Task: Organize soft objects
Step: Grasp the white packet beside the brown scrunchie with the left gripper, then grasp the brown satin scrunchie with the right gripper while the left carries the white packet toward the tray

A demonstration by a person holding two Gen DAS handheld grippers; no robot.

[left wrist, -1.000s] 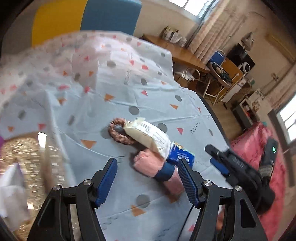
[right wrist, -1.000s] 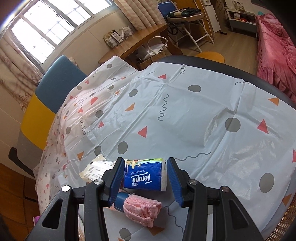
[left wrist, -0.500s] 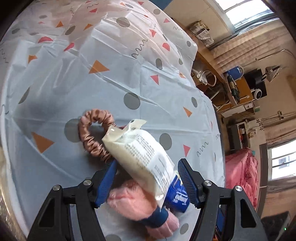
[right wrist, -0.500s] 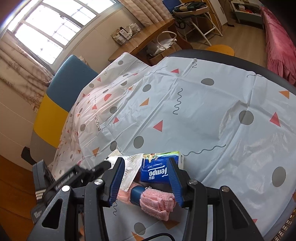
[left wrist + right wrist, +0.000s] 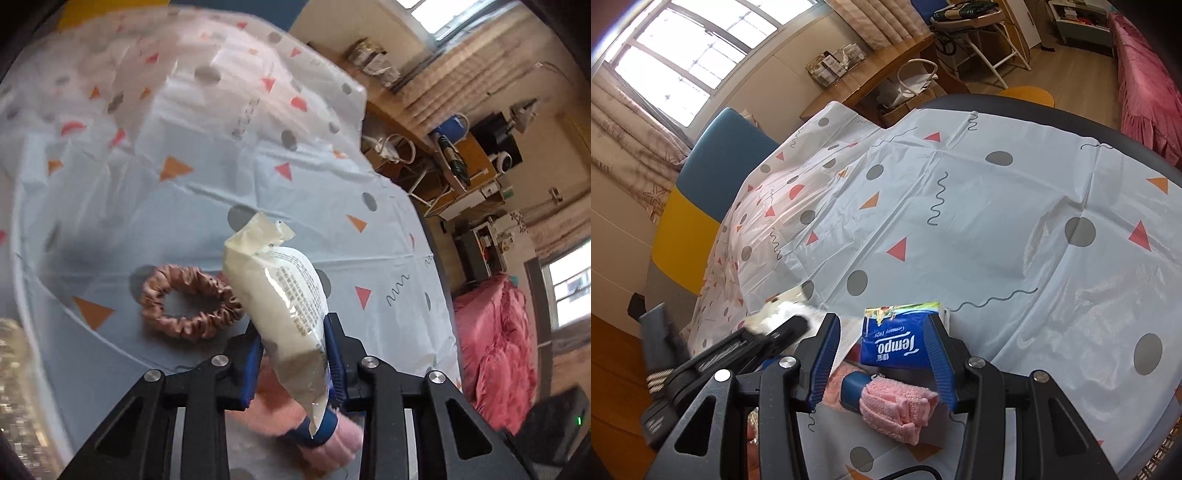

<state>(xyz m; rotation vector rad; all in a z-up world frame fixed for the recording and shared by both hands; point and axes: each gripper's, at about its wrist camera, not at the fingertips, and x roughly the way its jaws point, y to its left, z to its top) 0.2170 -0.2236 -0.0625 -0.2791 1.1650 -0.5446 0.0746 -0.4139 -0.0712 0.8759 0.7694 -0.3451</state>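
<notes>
One scrunchie (image 5: 190, 302), one cream pouch (image 5: 284, 299), one tissue pack (image 5: 897, 341), one pink towel roll (image 5: 897, 408)

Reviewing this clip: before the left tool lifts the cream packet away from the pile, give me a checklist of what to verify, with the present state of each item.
1. Left tool shut on the cream packet: ok, both pads press its lower half.
2. Nothing else caught between the pads: cannot tell; the pink towel roll lies directly beneath.
3. Scrunchie free of the packet: ok, it lies flat on the tablecloth beside it.
4. Right tool out of the lift path: not ok, it is open and straddling the blue tissue pack right beside.
5. Packet intact: ok, no tear visible.
</notes>
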